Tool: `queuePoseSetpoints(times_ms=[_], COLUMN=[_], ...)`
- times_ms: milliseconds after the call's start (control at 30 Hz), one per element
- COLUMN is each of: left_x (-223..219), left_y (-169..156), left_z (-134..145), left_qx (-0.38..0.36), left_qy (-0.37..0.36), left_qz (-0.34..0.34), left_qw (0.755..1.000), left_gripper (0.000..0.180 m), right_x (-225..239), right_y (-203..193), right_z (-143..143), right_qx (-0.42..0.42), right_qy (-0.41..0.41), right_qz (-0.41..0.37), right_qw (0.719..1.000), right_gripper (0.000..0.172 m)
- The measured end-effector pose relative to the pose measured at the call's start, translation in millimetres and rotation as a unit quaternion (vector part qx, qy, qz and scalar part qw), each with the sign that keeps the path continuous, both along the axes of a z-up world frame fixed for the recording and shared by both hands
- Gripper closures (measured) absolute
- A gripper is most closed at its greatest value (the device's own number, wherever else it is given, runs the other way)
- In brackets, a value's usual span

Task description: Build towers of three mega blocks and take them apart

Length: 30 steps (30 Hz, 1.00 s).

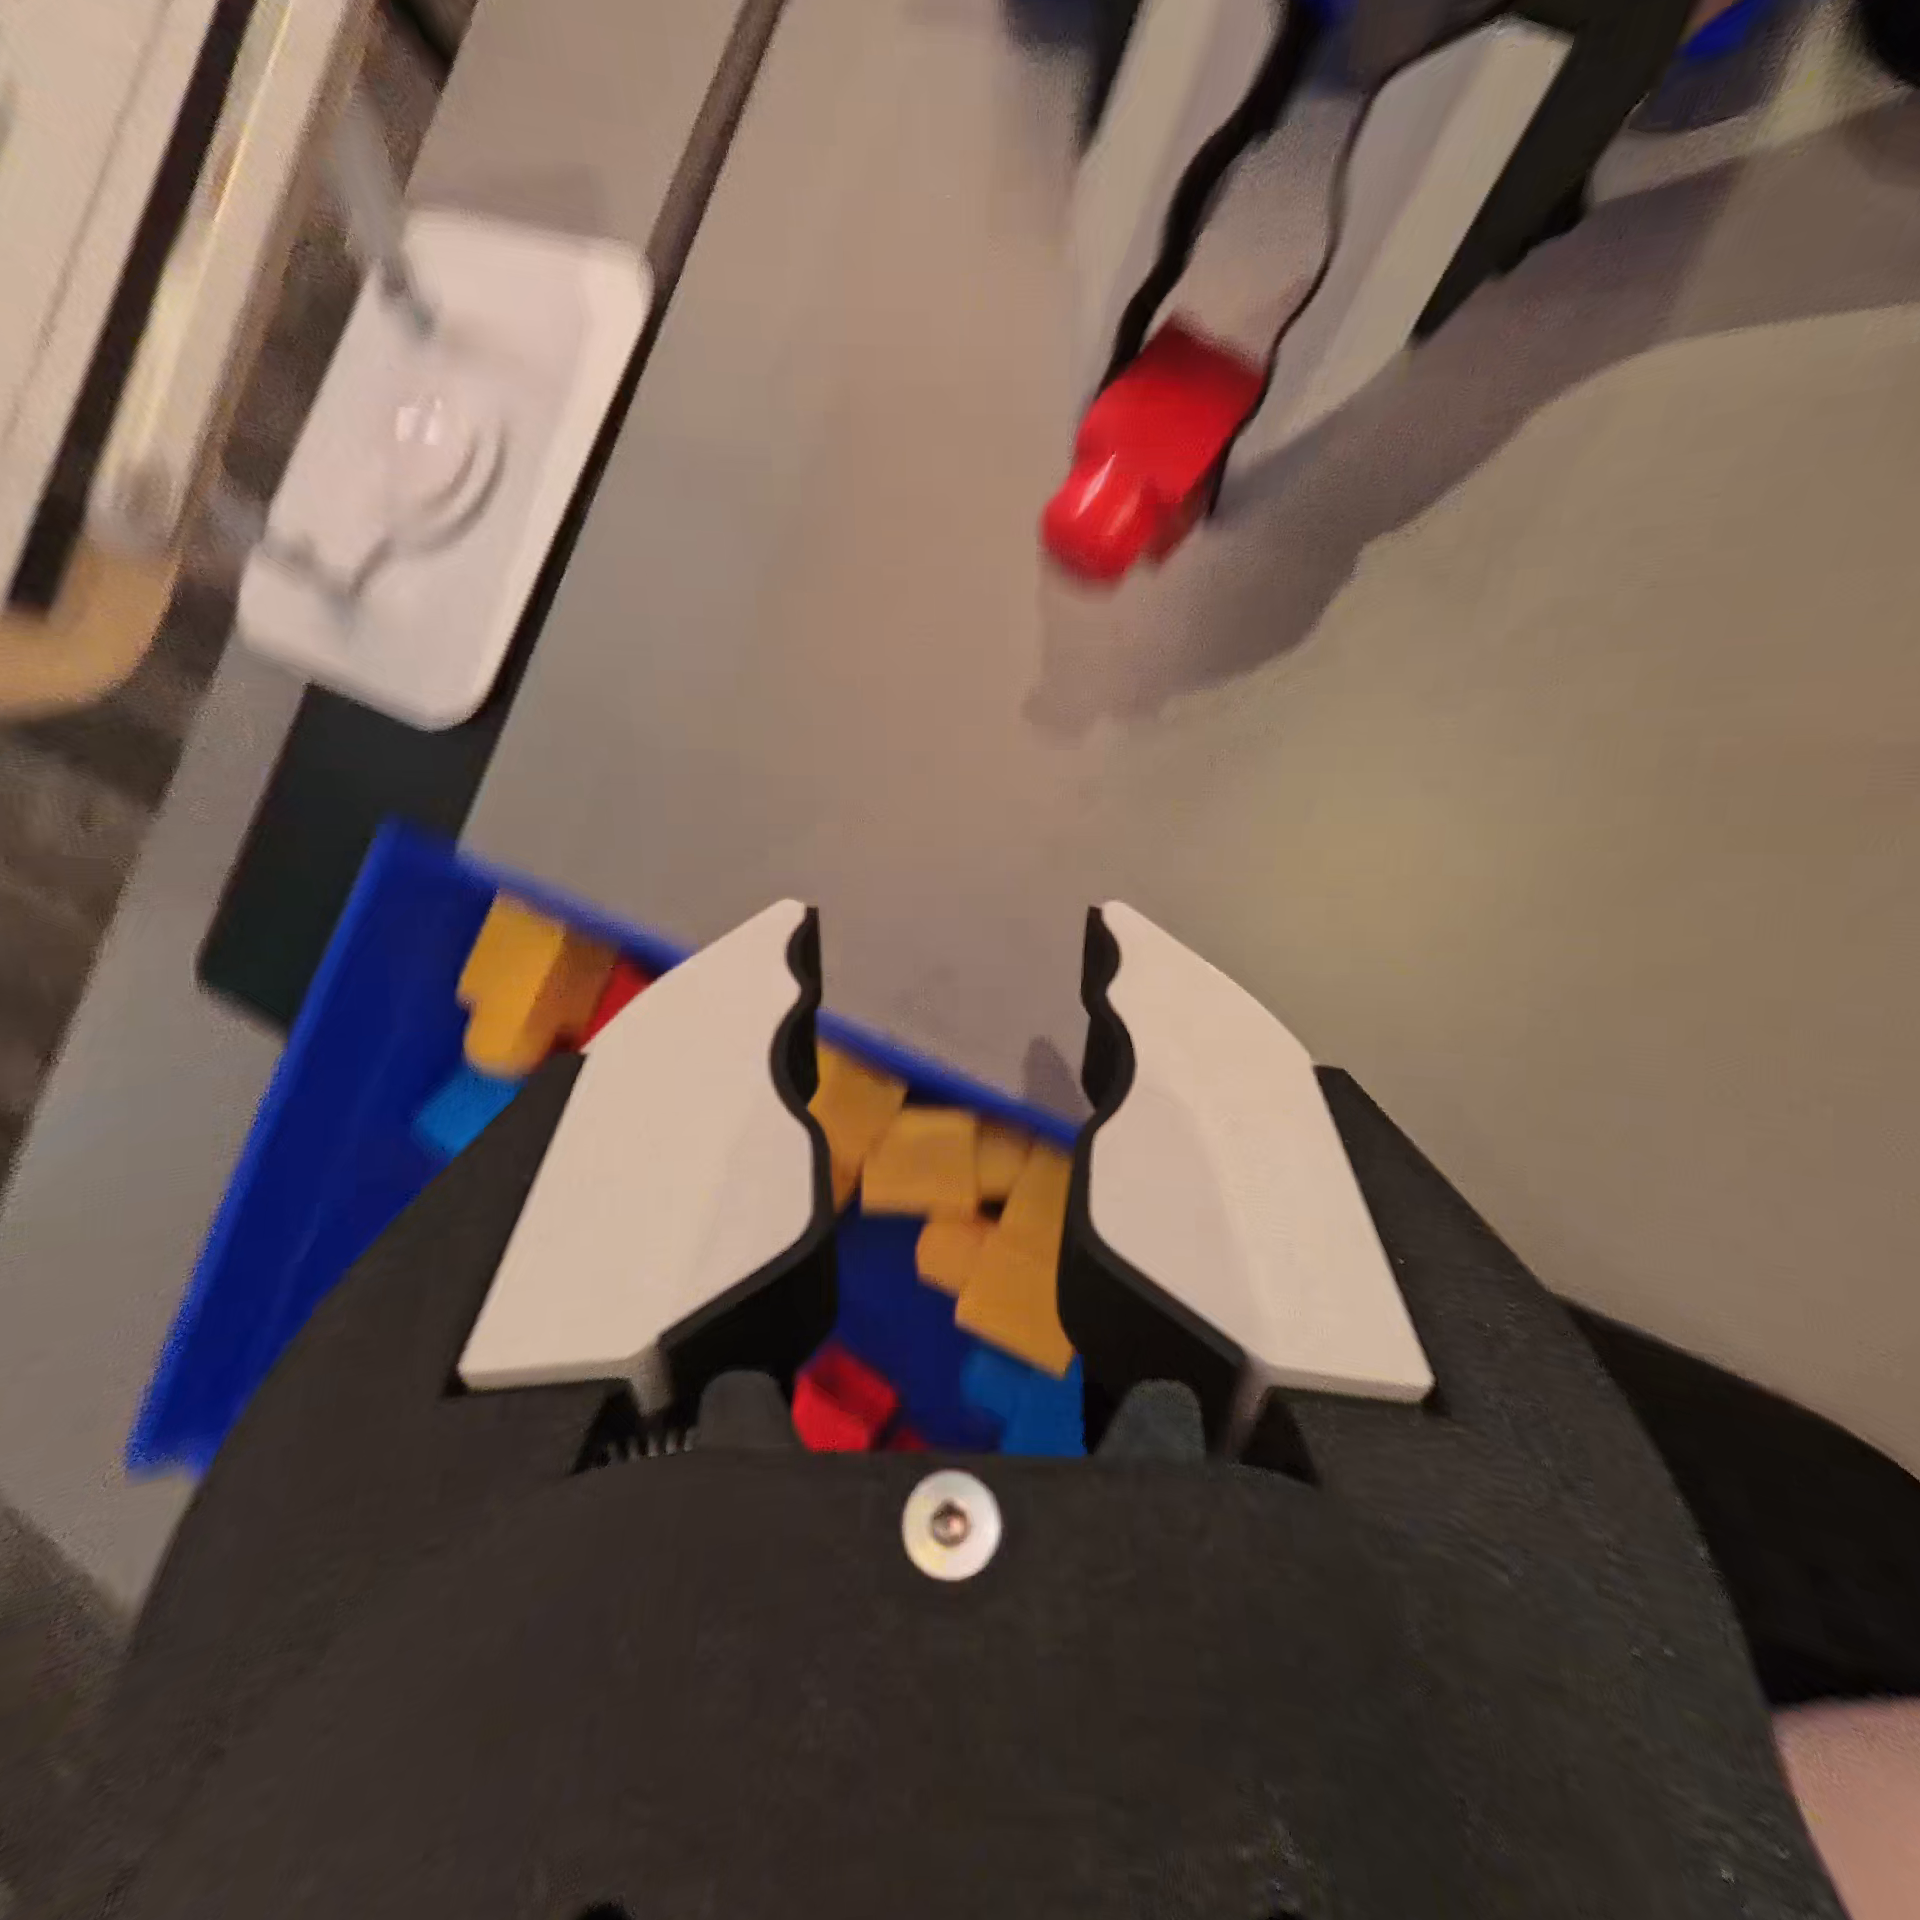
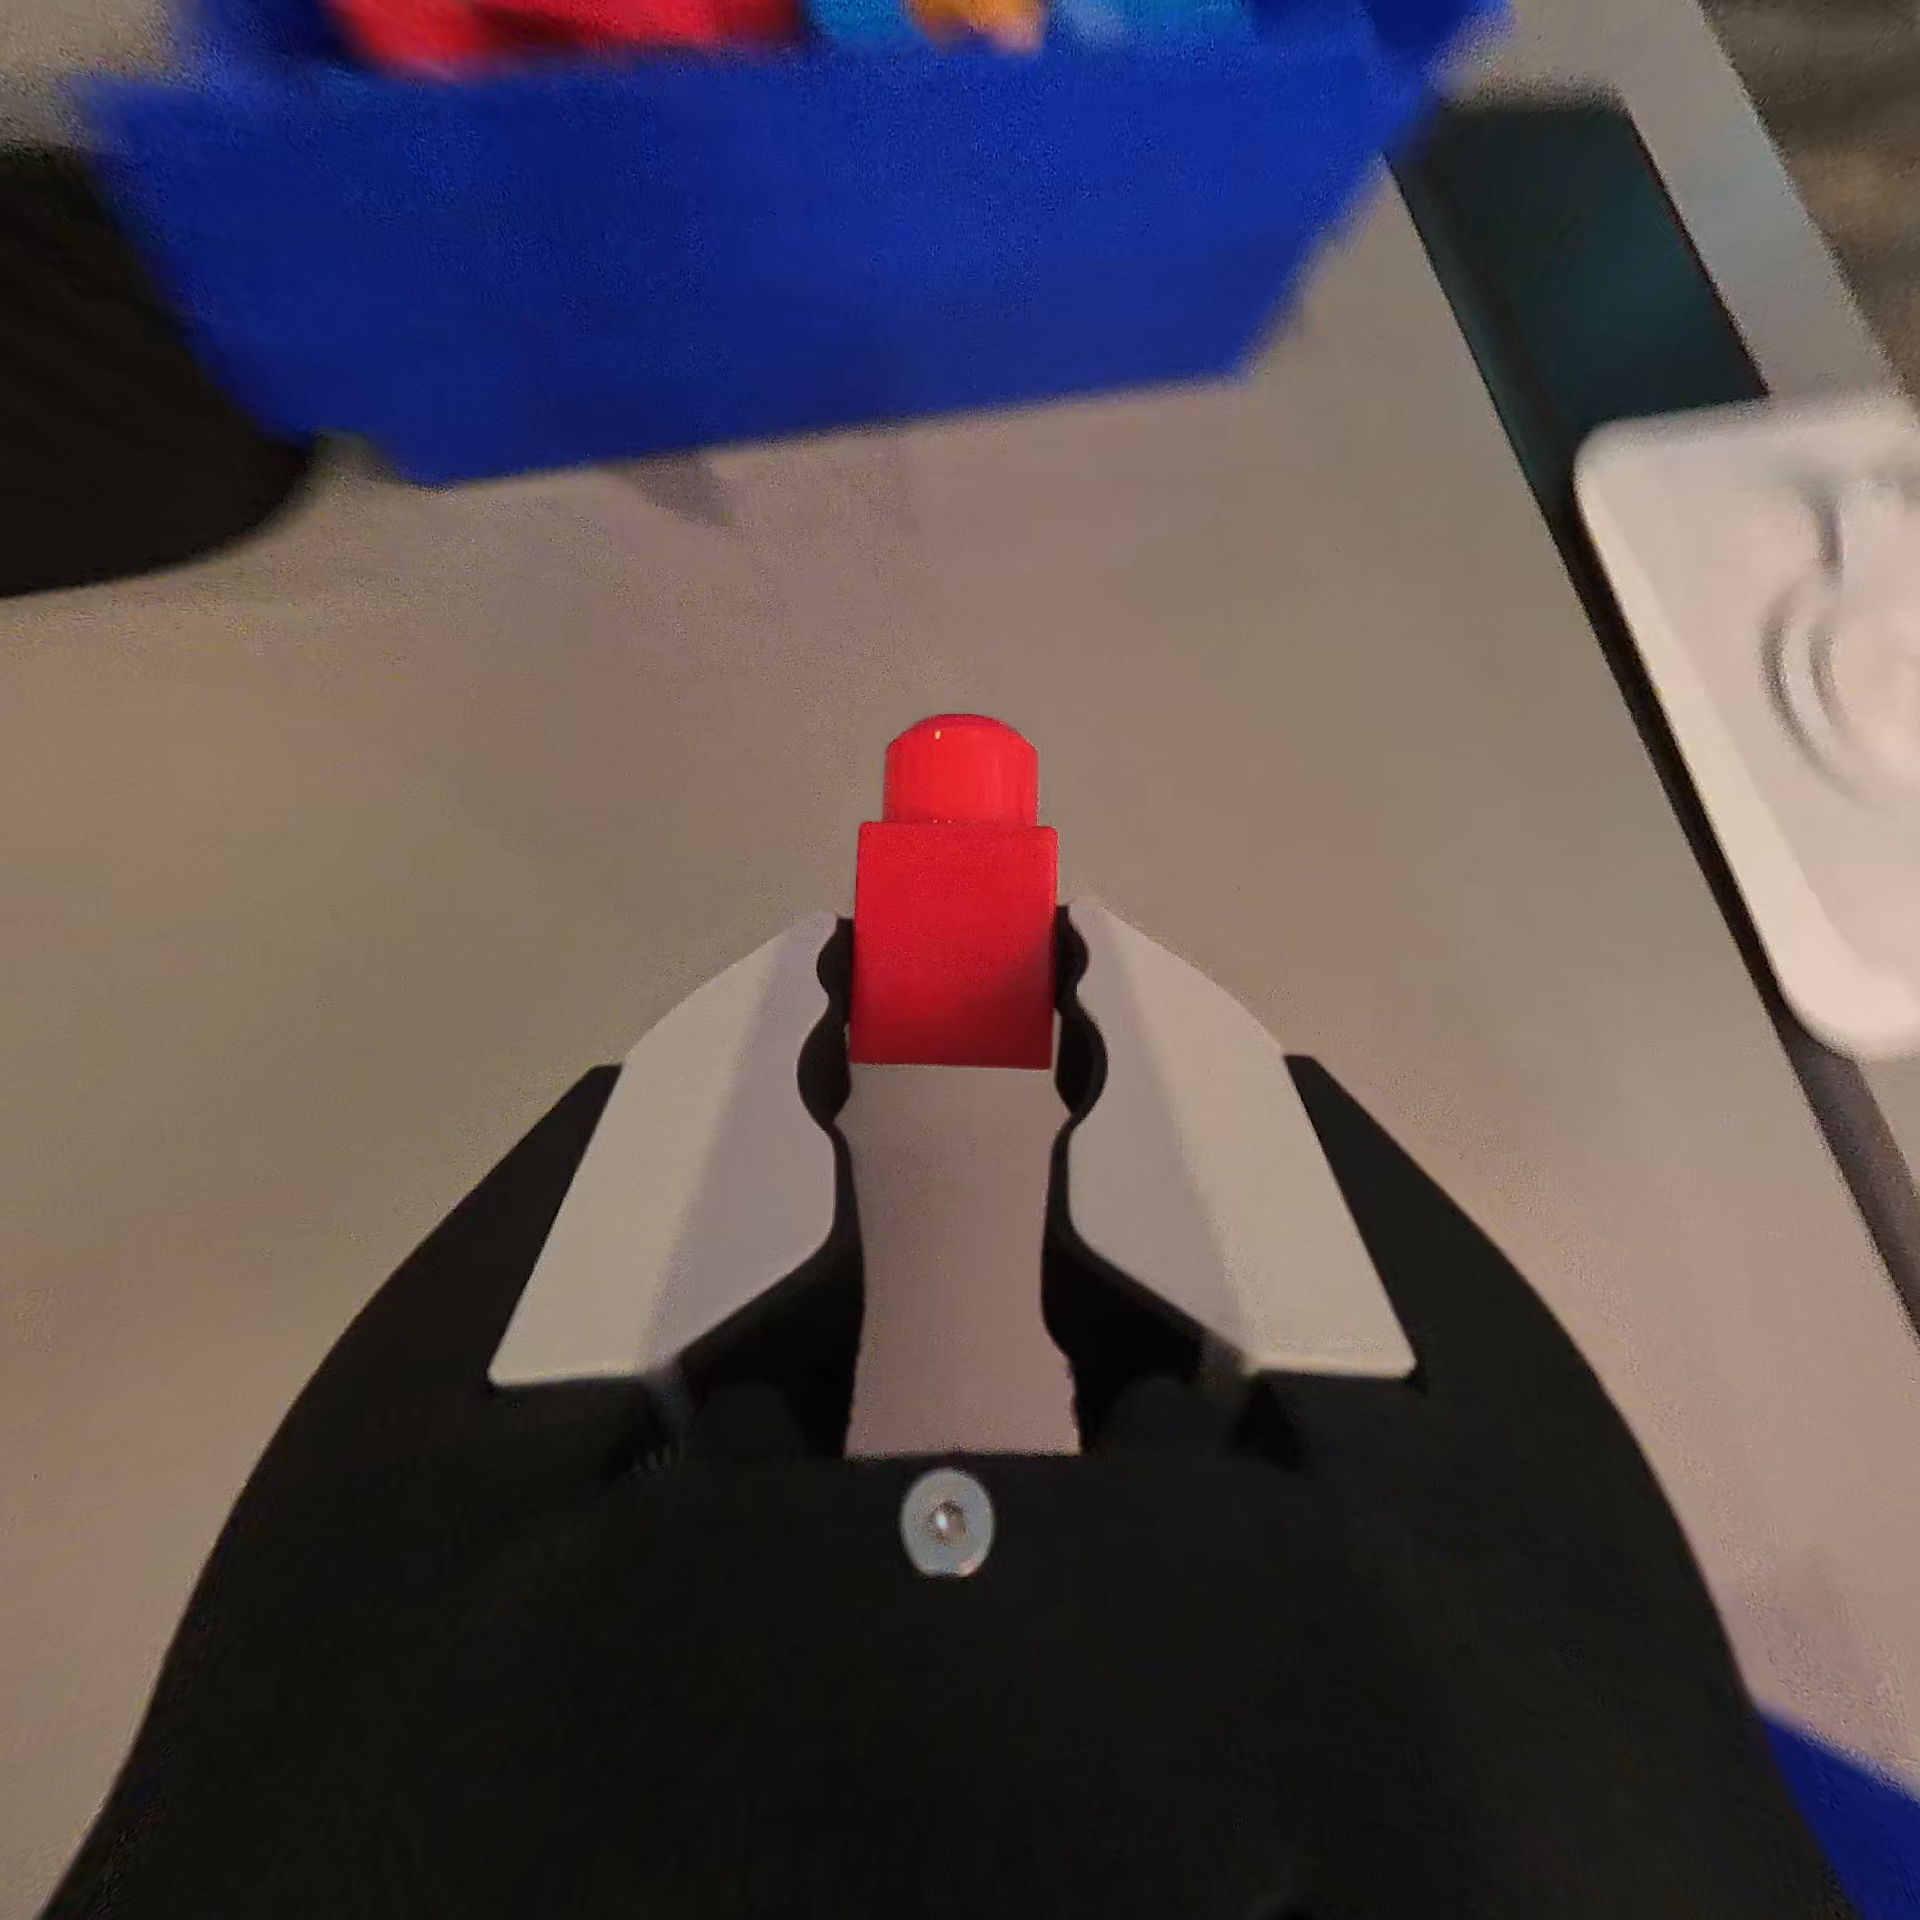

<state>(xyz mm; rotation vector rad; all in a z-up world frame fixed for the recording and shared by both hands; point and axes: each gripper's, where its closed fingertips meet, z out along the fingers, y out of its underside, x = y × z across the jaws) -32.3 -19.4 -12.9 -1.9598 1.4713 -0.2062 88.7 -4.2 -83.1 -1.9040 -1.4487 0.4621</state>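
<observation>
1. Nearest in the right wrist view, the right gripper (image 2: pixel 954 971) has its pads pressed on both sides of a single-stud red block (image 2: pixel 954 935), stud pointing away from the camera. It appears lifted clear of the grey table (image 2: pixel 416 831).
2. The left gripper (image 1: pixel 948 971) stands wide, with nothing between its fingers, and hovers over the near rim of the blue bin (image 1: pixel 312 1143) at about 7 o'clock in its view.
3. That bin holds a loose pile of yellow blocks (image 1: pixel 935 1164), blue and red pieces; none look joined.
4. Farther out, at 1 o'clock from the left gripper, the red block hangs over bare table.
5. Judgement: no tower stands anywhere in sight, so this looks like the first brick of a stack; two more blocks and the dismantling remain.
6. A white tray (image 2: pixel 1766 727) sits beyond the table edge at 3 o'clock, untouched.
</observation>
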Motion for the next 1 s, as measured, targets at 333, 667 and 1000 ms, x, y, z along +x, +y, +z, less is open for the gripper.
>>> queuePoseSetpoints(times_ms=[333,667,1000], left_x=[-131.6,-156.2,-119.0], left_y=[7.5,80.6,136.8], left_z=[-43.1,-52.8,-88.7], left_qx=[-0.146,-0.096,-0.060], left_qy=[0.022,-0.020,-0.069], left_qz=[0.210,0.401,0.418], left_qw=[0.966,0.911,0.904], left_gripper=[0.117,0.129,0.123], right_x=[48.7,42.4,39.0], right_y=[48.8,52.2,50.7], right_z=[-69.9,-54.4,-50.3], right_qx=[-0.053,-0.046,-0.053], right_qy=[-0.089,-0.047,-0.038], right_qz=[-0.168,-0.172,-0.169], right_qw=[0.980,0.983,0.983], right_gripper=[0.134,0.118,0.116])
